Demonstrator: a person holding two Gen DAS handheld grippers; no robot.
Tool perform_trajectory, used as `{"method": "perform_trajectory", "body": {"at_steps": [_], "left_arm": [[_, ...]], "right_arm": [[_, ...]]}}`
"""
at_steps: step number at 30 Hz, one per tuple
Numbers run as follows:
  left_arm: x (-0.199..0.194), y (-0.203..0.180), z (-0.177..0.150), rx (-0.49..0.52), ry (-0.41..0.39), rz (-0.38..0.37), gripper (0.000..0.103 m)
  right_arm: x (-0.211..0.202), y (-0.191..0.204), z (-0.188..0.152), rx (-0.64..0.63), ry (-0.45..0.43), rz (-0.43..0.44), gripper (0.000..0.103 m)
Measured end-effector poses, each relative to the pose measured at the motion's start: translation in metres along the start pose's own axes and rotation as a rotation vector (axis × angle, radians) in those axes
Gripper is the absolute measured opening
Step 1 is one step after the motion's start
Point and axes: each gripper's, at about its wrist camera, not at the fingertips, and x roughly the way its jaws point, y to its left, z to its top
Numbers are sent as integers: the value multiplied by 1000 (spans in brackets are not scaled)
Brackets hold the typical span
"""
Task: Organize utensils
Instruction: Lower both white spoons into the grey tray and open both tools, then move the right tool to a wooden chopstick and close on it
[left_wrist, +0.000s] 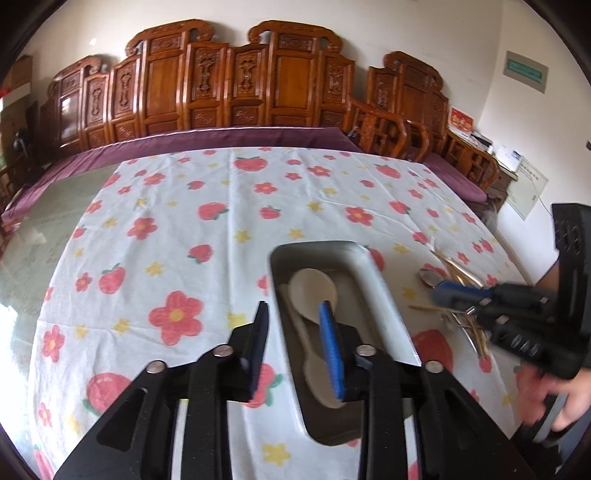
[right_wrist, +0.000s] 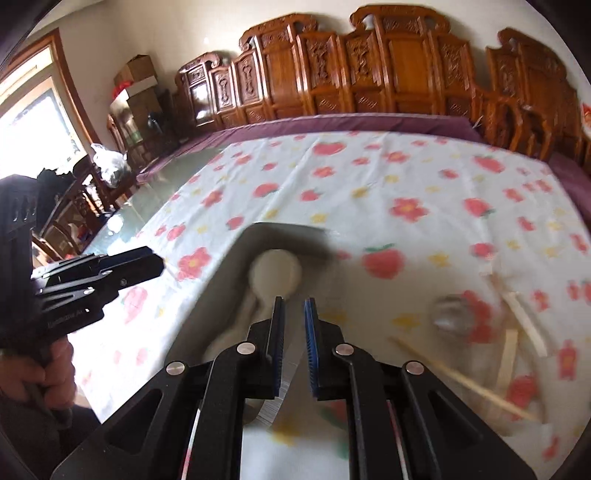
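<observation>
The table (left_wrist: 207, 236) carries a white cloth printed with red flowers and strawberries; its far edge meets a purple cushion strip (left_wrist: 221, 138) under a row of carved wooden chairs (left_wrist: 236, 77), and its near edge is hidden behind the gripper bodies in both views.

A metal tray (left_wrist: 384, 295) sits toward the near right part of the table, its near end cut off by the left gripper's frame. In it lie pale spoons (left_wrist: 312, 291), bowls toward the far end; their handles are partly covered by a blue pad (left_wrist: 330, 347), and how many there are cannot be told.

The left gripper (left_wrist: 295, 347) hovers over the tray's left rim, jaws spread apart with nothing between them.

The right gripper (right_wrist: 294, 343) is low over the tray's right rim, fingers parted by a narrow gap and empty. In the left wrist view it shows from the side, blurred.

Right of the tray, a loose pile of chopsticks (left_wrist: 461, 280) and a metal spoon (right_wrist: 448, 314) lies on the cloth near the right edge, smeared by motion and partly hidden behind the right gripper.
</observation>
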Motion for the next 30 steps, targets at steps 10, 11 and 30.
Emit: {"method": "perform_trajectory", "body": {"at_steps": [10,11,30], "left_arm": [[11,-60,-9,73,16,-81,58],[13,-68,-11,86,22,-81,65],[27,-102,-28,160,73,-115,68]], "right_arm": [[-26,-111,-39,-34,96,-162,29],[-22,-122,-44,-30,129,-160,29],[20,-139,-57,-126,335,-127,29]]}}
